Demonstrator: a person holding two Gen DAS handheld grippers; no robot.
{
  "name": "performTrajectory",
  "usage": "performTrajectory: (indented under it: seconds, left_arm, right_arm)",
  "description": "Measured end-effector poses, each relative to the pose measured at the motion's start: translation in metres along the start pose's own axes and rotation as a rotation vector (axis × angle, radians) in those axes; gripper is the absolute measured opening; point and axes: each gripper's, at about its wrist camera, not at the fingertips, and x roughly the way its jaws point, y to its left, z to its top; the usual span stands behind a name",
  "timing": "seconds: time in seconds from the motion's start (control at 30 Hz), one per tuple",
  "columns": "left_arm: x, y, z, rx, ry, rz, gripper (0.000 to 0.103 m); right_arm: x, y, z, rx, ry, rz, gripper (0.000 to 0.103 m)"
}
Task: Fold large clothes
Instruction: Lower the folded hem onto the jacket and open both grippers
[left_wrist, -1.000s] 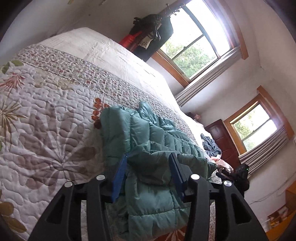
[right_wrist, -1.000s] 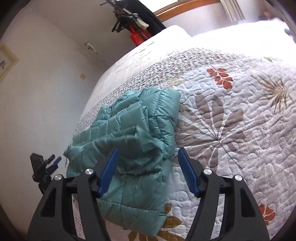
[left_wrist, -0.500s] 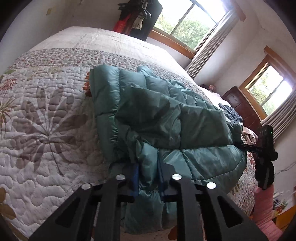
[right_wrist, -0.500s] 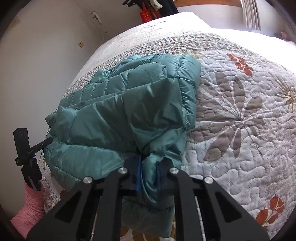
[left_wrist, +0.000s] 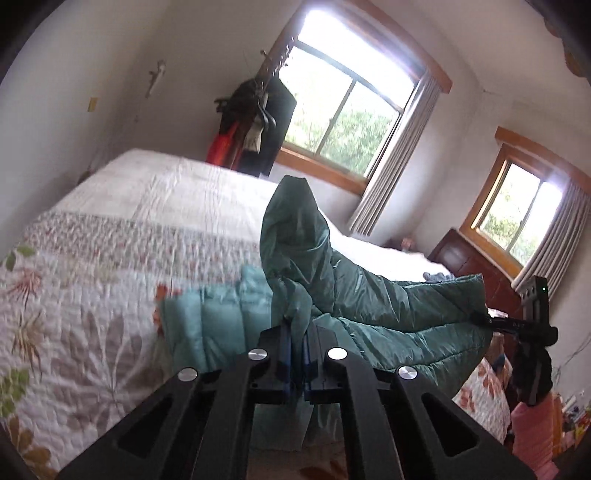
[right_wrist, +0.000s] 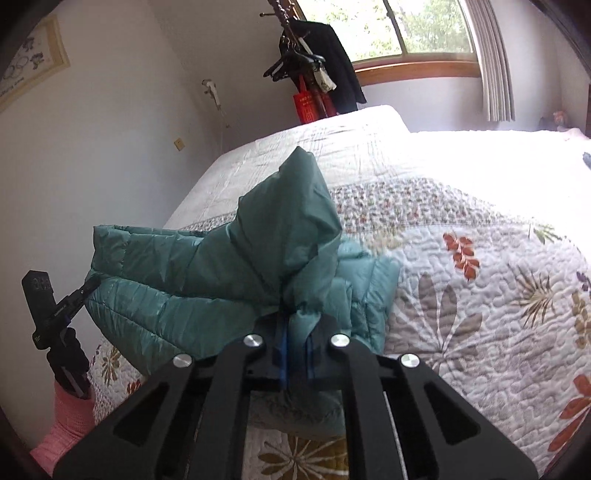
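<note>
Gripping the teal puffer jacket (left_wrist: 373, 299) at two edges, the left gripper (left_wrist: 297, 341) and right gripper (right_wrist: 295, 345) each have their jaws clenched on a bunch of its fabric, holding part of it raised in a peak while the rest lies on the quilted bed (right_wrist: 480, 295).

Each camera low behind its tool, close above the bed (left_wrist: 110, 229), facing headward, both sharing jacket (right_wrist: 236, 266), coat rack (left_wrist: 255, 122)
</note>
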Motion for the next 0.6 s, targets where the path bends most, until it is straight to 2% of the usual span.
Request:
performTrajectory:
  seconds: [0.13,0.27,0.43,0.6]
  left_arm:
    - [0.032,0.007,0.026,0.003,-0.029,0.047,0.004]
    - [0.076,0.03,0.034,-0.028,0.01,0.094,0.004]
    - [0.124,0.066,0.02,-0.118,0.12,0.14,0.004]
    - [0.148,0.095,-0.005,-0.164,0.199,0.186,0.004]
  right_arm:
    - [0.03,-0.01,0.041,0.05,-0.001,-0.026,0.005]
    - [0.076,-0.023,0.064,0.08,0.037,-0.058,0.005]
    - [0.141,-0.04,0.075,0.132,0.121,-0.087,0.005]
    - [0.189,-0.046,0.067,0.151,0.186,-0.111,0.005]
